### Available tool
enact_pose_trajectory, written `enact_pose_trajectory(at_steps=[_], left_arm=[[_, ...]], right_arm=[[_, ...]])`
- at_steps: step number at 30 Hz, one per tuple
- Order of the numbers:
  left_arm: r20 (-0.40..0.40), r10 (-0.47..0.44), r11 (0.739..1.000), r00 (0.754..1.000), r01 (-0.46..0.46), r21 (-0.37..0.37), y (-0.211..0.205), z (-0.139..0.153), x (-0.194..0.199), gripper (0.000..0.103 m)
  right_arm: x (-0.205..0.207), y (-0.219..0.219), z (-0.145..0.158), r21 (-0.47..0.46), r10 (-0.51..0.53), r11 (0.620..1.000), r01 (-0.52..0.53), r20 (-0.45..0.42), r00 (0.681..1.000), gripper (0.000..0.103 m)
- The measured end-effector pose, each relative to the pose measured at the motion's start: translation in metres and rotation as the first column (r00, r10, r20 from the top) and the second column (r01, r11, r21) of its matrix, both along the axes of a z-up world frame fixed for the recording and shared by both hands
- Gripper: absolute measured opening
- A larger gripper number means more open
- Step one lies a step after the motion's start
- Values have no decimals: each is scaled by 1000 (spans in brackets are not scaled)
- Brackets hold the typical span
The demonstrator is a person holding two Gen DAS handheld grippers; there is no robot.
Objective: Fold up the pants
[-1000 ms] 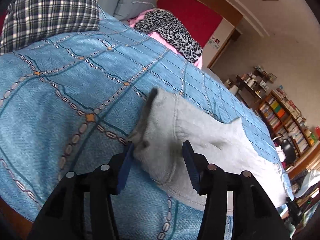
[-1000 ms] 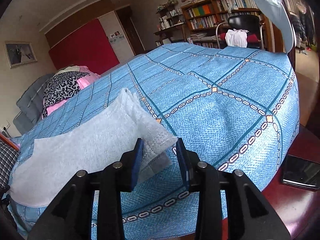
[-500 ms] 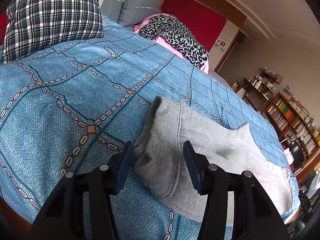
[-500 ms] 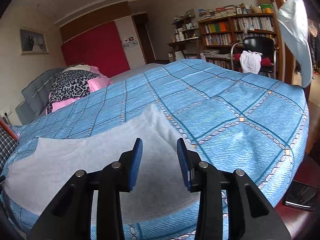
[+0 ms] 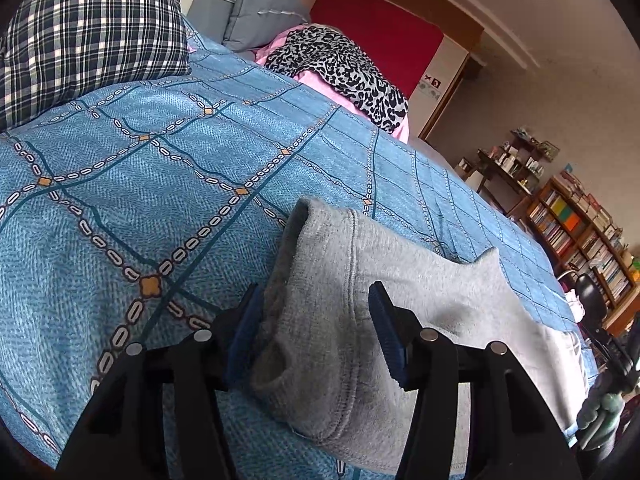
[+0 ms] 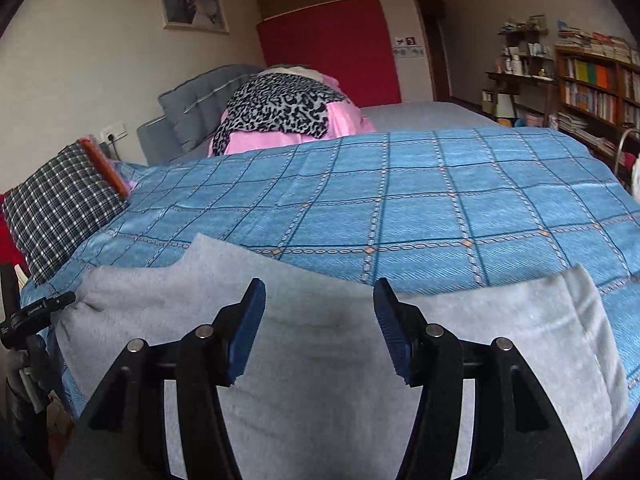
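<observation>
Grey pants (image 5: 432, 280) lie flat along the near edge of the blue patterned bedspread (image 5: 160, 200). My left gripper (image 5: 316, 308) straddles their thick waistband end. Its left pad sits beside the bunched edge, its right pad hovers over the cloth, and nothing is pinched. In the right wrist view the pants (image 6: 520, 320) stretch from left to right, with a pointed crotch corner at the left. My right gripper (image 6: 319, 300) hangs over their middle. Its jaws are opening, with only flat cloth below them.
A plaid pillow (image 5: 88, 32) lies at the bed's far left corner. A leopard-print cloth on pink bedding (image 6: 280, 108) and grey cushions (image 6: 200, 104) sit at the back. Bookshelves (image 6: 592, 84) stand to the right. The bedspread (image 6: 400, 200) beyond the pants is bare.
My right gripper let go of the pant leg end, swung left to the middle of the pants, and its jaws widened. My left gripper shifted slightly, with the waistband still between its jaws.
</observation>
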State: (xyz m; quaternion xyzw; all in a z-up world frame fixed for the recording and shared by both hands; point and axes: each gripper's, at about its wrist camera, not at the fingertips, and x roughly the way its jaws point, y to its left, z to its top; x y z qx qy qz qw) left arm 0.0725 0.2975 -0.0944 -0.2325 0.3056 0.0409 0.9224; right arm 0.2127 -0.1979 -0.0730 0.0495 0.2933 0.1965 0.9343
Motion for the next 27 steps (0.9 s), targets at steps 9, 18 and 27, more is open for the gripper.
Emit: enact_pose_trajectory(at_steps=[9,18,27], left_arm=[[4,-29,999,1000,29,-21,5,-5,11,54],[-6,-65,996,998,65,-55,12,-7,31,54],[-41,-59,998,997,57,-37,13,-2,54,24]], right_arm=[[66,119,-12,-144,265,953,-267,-35,964,63],[125,182,-47,-143,386,902,-407,-152,910,62],[145,209,-63,-221,326,905,-362,-185,927,7]])
